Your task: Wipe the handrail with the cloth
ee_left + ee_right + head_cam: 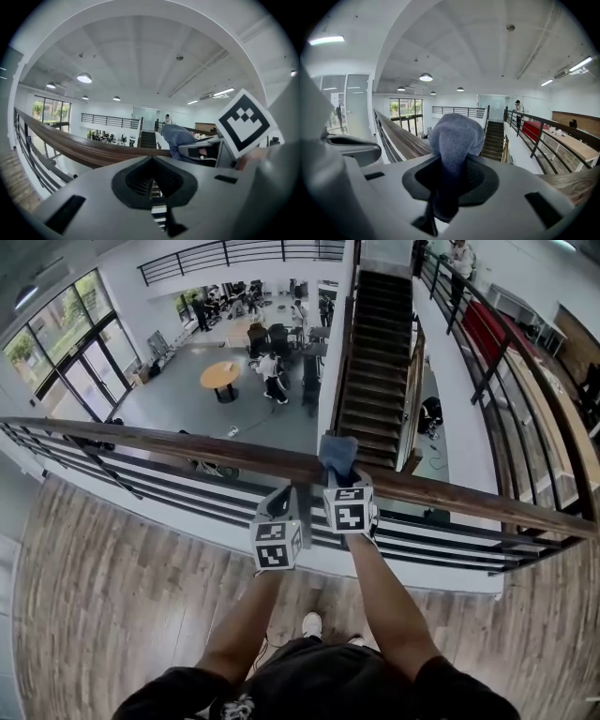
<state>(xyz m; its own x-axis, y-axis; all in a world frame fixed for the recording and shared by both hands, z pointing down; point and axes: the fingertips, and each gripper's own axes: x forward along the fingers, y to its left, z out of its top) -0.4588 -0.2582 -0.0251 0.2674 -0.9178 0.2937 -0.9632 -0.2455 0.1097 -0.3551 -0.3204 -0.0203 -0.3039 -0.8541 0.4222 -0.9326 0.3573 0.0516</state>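
At the left-to-right handrail (pixel 187 442) both arms (pixel 386 601) reach forward, right gripper (pixel 340 476) pinching the cloth (pixel 337 453) pointing across it, left gripper's (pixel 289 495) jaws together.

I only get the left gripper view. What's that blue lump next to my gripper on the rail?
Observer: A blue cloth. The right gripper view shows the right gripper with its jaws shut on it.
Child: Is it on the rail or above it?
Observer: In the head view it looks draped over the top of the wooden handrail, right beside the left gripper.
Child: What's under the rail?
Observer: A lower floor, with a round orange table.
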